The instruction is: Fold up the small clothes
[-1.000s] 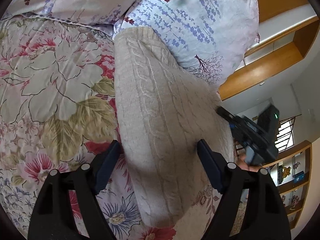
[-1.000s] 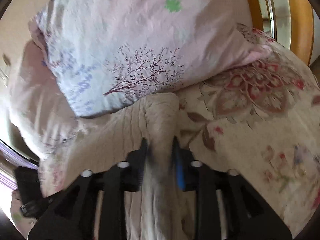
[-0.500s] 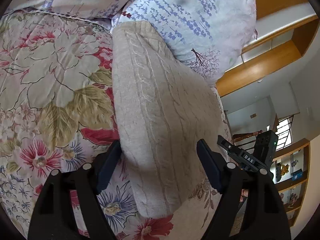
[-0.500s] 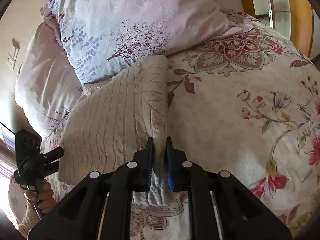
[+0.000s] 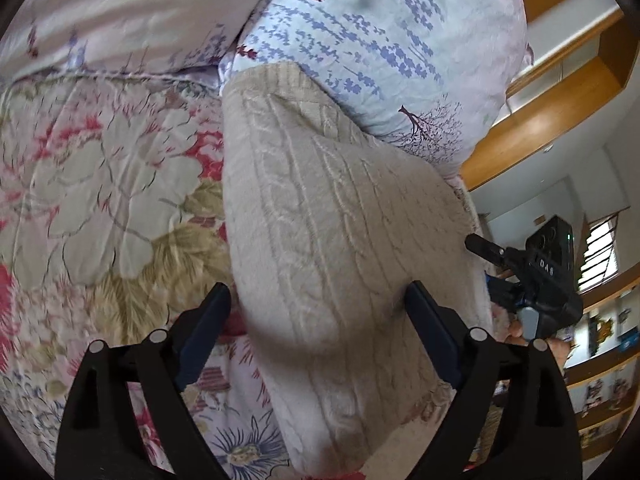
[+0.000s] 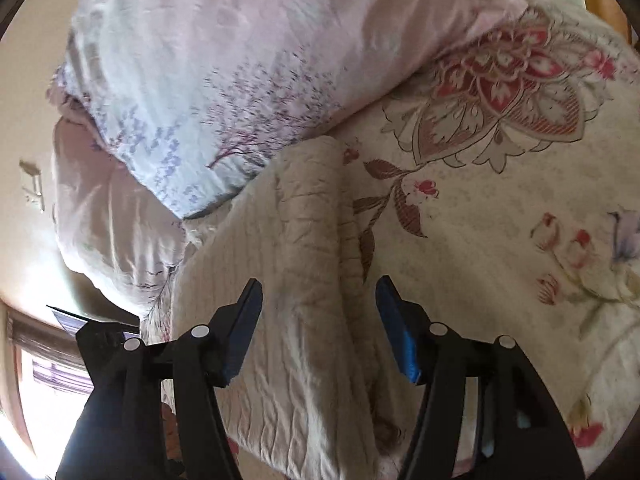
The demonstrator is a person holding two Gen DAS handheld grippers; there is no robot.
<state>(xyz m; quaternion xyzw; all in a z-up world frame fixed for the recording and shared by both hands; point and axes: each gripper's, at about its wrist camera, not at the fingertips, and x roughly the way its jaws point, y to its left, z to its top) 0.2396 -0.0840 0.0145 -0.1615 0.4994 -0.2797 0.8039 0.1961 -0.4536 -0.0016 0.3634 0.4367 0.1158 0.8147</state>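
A beige cable-knit sweater [image 5: 320, 240] lies folded on the floral bedspread [image 5: 112, 184], its far end against a pillow. My left gripper [image 5: 316, 304] is open, its jaws wide apart on either side of the sweater's near end. In the right wrist view the sweater [image 6: 304, 280] shows a thick folded ridge running away from me. My right gripper [image 6: 318, 308] is open, its blue-padded jaws straddling that ridge without pinching it. The right gripper's body [image 5: 536, 280] shows at the right in the left wrist view.
A white pillow with blue and purple sprigs [image 5: 380, 48] sits at the head of the bed, also in the right wrist view [image 6: 224, 80]. A wooden headboard [image 5: 540, 128] and shelves [image 5: 600, 380] stand to the right. The bedspread [image 6: 500, 220] stretches right of the sweater.
My right gripper was shut on the sweater's folded ridge and has opened and let it go. My left gripper stayed open over the sweater.
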